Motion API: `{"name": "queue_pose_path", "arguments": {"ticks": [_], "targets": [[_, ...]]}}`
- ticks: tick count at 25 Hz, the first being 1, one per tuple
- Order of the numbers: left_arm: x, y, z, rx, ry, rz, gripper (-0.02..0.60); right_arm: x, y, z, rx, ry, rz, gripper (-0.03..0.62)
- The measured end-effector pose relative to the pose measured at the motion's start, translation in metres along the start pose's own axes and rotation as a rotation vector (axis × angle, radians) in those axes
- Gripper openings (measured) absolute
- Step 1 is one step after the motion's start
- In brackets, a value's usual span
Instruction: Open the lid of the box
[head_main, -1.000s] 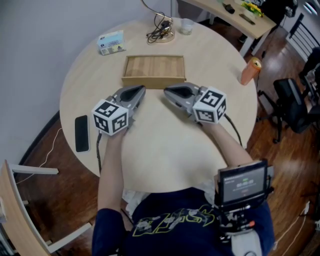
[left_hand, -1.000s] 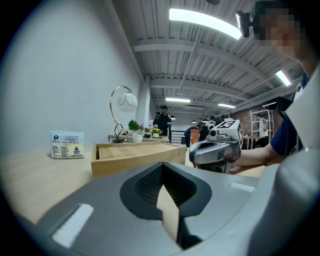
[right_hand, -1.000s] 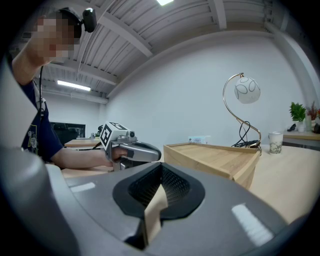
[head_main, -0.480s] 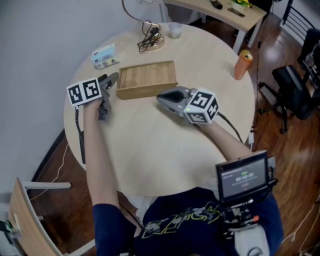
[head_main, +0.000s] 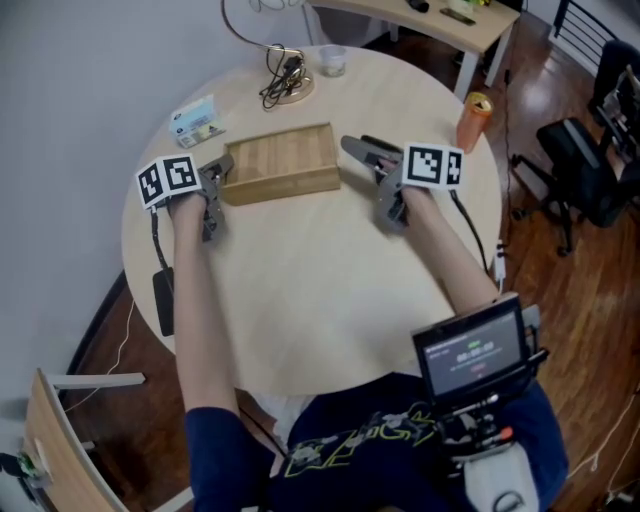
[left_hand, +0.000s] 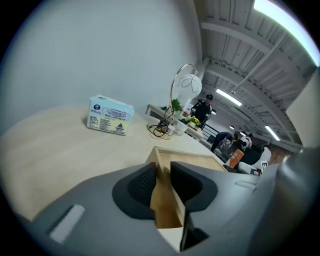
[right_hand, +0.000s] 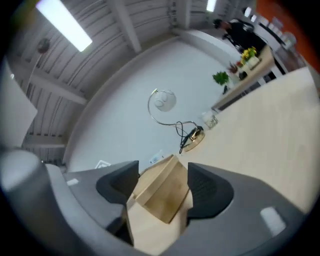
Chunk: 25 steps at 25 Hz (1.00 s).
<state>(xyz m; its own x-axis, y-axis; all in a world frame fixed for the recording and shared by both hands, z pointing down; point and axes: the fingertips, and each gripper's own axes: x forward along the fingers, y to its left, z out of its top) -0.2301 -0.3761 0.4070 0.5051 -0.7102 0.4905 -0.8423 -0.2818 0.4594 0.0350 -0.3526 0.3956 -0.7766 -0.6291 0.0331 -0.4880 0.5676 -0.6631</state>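
OK, nearest on the round table: black phone at the 8 o'clock edge. Left gripper is at the 9 o'clock end of the wooden box, jaws closing with that end's corner between them, not visibly clamped. Right gripper is at the 3 o'clock end, jaws opening wide around that corner, no grip. Box lies flat toward 12, lid closed. Beyond: carton at 10, orange can at 2, lamp base at 12.
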Motion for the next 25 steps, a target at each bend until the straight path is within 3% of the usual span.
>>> {"name": "queue_pose_path", "arguments": {"ticks": [3,6,8,13,20,25], "targets": [[0.001,-0.003,-0.001,0.004,-0.005,0.03,0.095,0.015,-0.015,-0.011,0.12,0.129,-0.014,0.281],[-0.003,-0.005,-0.005,0.006,0.0,0.057,0.094,0.035,-0.01,-0.027,0.162,0.296,-0.004,0.222],[-0.006,-0.008,-0.009,0.035,0.026,0.085,0.095,0.042,-0.011,-0.03,0.177,0.343,-0.023,0.172],[-0.011,-0.013,-0.017,0.032,0.041,0.057,0.093,0.033,-0.012,-0.028,0.135,0.387,-0.025,0.122],[-0.01,-0.024,-0.024,0.054,0.051,0.052,0.091,0.014,-0.021,-0.024,0.226,0.367,0.006,0.11],[-0.022,-0.016,-0.03,0.071,0.061,0.091,0.084,-0.017,-0.037,-0.011,0.27,0.302,0.014,0.094]]}}
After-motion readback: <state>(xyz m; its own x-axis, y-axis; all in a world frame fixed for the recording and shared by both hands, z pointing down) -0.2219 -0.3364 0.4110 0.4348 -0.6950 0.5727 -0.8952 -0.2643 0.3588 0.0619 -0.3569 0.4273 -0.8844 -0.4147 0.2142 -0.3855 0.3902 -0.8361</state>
